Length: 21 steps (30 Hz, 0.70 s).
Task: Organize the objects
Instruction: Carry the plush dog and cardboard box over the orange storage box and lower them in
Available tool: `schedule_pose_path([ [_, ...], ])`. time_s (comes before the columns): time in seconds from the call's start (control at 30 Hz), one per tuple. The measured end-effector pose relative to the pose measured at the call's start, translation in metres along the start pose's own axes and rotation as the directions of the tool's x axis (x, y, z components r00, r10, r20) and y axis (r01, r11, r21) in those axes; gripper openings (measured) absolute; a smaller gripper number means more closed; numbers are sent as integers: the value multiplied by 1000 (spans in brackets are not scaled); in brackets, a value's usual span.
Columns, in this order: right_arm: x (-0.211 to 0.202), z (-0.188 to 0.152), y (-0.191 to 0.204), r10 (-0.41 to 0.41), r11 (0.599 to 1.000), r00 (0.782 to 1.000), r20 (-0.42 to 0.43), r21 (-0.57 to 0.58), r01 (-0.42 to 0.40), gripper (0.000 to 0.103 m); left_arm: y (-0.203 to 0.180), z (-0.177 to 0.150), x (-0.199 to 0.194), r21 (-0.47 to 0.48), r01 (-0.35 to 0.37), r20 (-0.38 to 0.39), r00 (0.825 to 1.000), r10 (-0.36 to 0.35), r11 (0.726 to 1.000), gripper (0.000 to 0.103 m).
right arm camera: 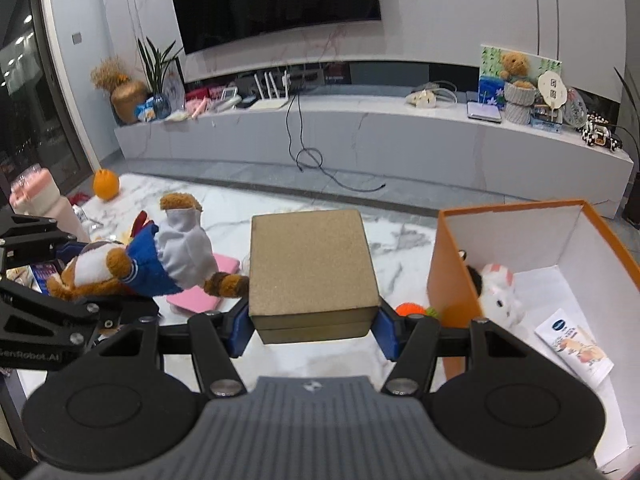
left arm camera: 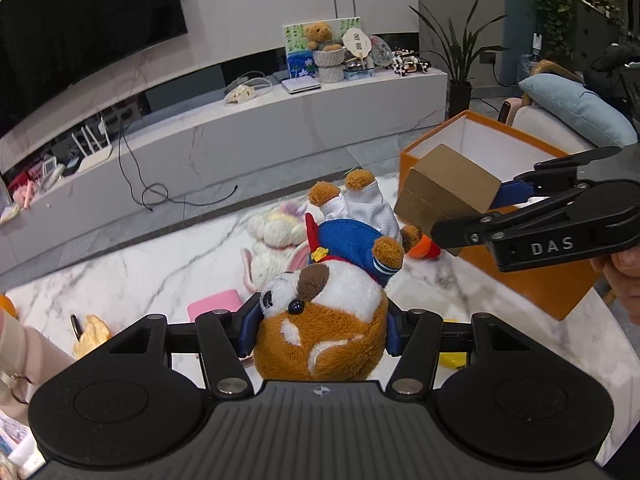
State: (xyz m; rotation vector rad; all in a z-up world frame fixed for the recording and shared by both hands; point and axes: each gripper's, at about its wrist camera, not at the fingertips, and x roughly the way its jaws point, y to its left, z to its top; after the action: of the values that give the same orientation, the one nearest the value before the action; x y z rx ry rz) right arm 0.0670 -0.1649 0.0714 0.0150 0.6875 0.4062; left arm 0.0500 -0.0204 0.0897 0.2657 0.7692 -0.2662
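You worked over a white marble floor facing a TV ledge — your left gripper clamped the plush dog, your right gripper the tan box, beside the orange bin.

Plush dog: at your nine o'clock, beside the box.
Bin: at three o'clock, rabbit toy inside.

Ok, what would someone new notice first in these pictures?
A brown-and-white plush dog in blue clothes, clamped in the left hand-held gripper above the marble floor. Beside it, the right hand-held gripper grips a tan box, next to an open orange bin holding a white plush.
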Motion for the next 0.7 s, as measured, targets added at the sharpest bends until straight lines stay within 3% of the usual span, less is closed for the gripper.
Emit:
schedule_pose_path([
  [0.27,-29,-2,-36,-19,999,999,47,52,16,62,-32,24,-5,50,13,28,1000,-14,999,66],
  [0.7,-87,-9,-134,-144,976,980,139,181,118,62,-126,89,7,105,154,125,978,-166,983,66],
])
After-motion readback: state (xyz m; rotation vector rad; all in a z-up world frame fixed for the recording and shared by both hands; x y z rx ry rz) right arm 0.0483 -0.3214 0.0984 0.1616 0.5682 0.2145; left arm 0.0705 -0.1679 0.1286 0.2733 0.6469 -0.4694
